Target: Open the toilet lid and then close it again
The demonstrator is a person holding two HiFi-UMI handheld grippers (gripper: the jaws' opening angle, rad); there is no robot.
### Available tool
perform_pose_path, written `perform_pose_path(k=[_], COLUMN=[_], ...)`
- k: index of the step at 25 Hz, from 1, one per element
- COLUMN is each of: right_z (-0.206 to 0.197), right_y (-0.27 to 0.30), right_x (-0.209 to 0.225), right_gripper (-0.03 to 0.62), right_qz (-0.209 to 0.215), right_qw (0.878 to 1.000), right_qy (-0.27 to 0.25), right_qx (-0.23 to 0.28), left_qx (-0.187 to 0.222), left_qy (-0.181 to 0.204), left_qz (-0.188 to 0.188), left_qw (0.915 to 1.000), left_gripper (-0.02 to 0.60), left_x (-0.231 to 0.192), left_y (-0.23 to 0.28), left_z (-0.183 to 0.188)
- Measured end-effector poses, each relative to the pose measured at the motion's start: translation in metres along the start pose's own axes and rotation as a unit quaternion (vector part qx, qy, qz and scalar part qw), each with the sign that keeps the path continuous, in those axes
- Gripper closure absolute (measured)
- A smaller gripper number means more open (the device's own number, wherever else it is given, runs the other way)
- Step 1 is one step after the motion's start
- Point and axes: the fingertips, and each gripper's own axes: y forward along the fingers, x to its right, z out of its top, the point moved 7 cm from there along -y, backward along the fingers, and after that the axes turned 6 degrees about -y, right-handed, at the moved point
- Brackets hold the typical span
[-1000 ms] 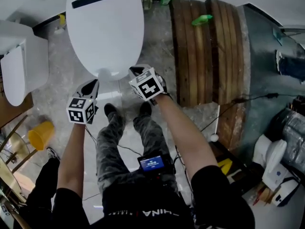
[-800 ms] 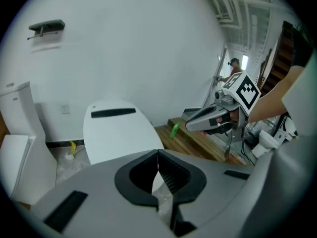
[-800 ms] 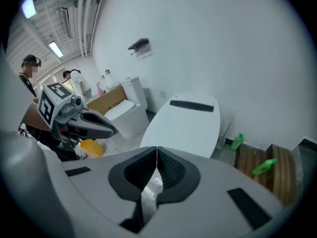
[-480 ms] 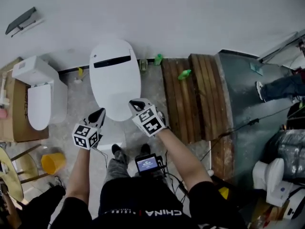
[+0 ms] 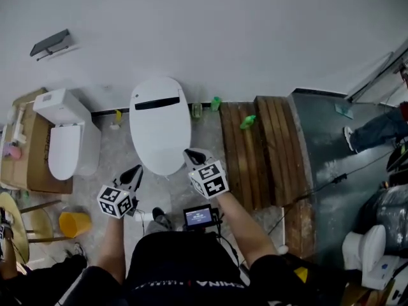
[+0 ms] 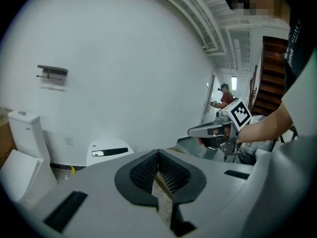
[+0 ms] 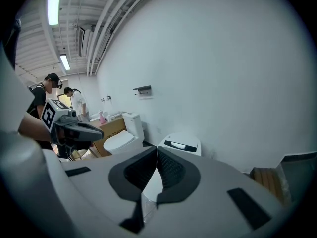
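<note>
Nearest, a small black device with a lit blue screen [image 5: 199, 217] can be seen at the person's waist. Just past it the left gripper [image 5: 135, 170] and right gripper [image 5: 190, 153] are held up side by side. Both sets of jaws are pressed fully together with nothing between them, and that's clear in each gripper view.

Beyond and below the tips, the white oval toilet [image 5: 159, 123] is parked on the grey mottled floor [image 5: 115, 152], backed up to the floor's far edge at the wall. Its smooth white lid [image 5: 160, 139], with a dark slot across the back, is lying flat and closed. It's touched by neither gripper, and both are well clear of it.

Off toward the floor's left edge, a second white toilet with a boxy cistern [image 5: 64, 142] and a yellow plastic bucket [image 5: 74, 224] can be made out. A brown slatted wooden platform [image 5: 255, 152] is laid to the right.

Honestly, it can't be settled from this whether the open-and-close is already done or hasn't started, since lid down and empty grippers fit both. If it's yet to be opened, a gripper would need to be brought down to the lid's front edge. Then the closed tips would be tucked under the lip and the lid swung up toward the wall.
</note>
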Motion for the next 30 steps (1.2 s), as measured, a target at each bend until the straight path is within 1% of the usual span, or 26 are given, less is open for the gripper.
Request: perform_pose_path(k=[2,6,10,14,18,21,26,30], right_z=[-0.007,-0.020,-0.028,-0.035,-0.035,-0.034,-0.048,-0.066], right_y=[-0.008,-0.013,-0.022,-0.039,-0.055,-0.068,-0.097,-0.123], right_x=[0.001,-0.001,-0.020,-0.040,-0.065,-0.096,-0.165,-0.227], right_gripper=[0.579,0.580,0.580,0.580,0.580,0.580,0.580,0.580], right_qz=[0.010,0.036,0.051,0.050,0.040,0.031,0.010,-0.002], right_qw=[1.000,0.999,0.999,0.999,0.999,0.999,0.999,1.000], right_qy=[-0.001,0.003,-0.004,-0.010,-0.017,-0.023,-0.033,-0.020], right_qx=[-0.006,-0.014,-0.016,-0.014,-0.007,-0.008,-0.003,-0.005], left_qx=[0.003,0.001,0.009,0.019,0.036,0.049,0.053,0.048], left_qy=[-0.010,-0.018,-0.038,-0.032,-0.009,0.009,0.023,0.022], left_qz=[0.016,0.045,0.056,0.049,0.032,0.017,-0.004,-0.019], left_qw=[0.9998,0.9988,0.9977,0.9981,0.9988,0.9986,0.9984,0.9984], left_gripper=[0.572,0.572,0.572,0.572,0.572,0.572,0.572,0.572], left_x=[0.007,0.022,0.035,0.049,0.061,0.070,0.084,0.094], left_y=[-0.012,-0.035,-0.054,-0.074,-0.101,-0.131,-0.199,-0.249], left_z=[-0.007,-0.023,-0.040,-0.046,-0.042,-0.048,-0.082,-0.117])
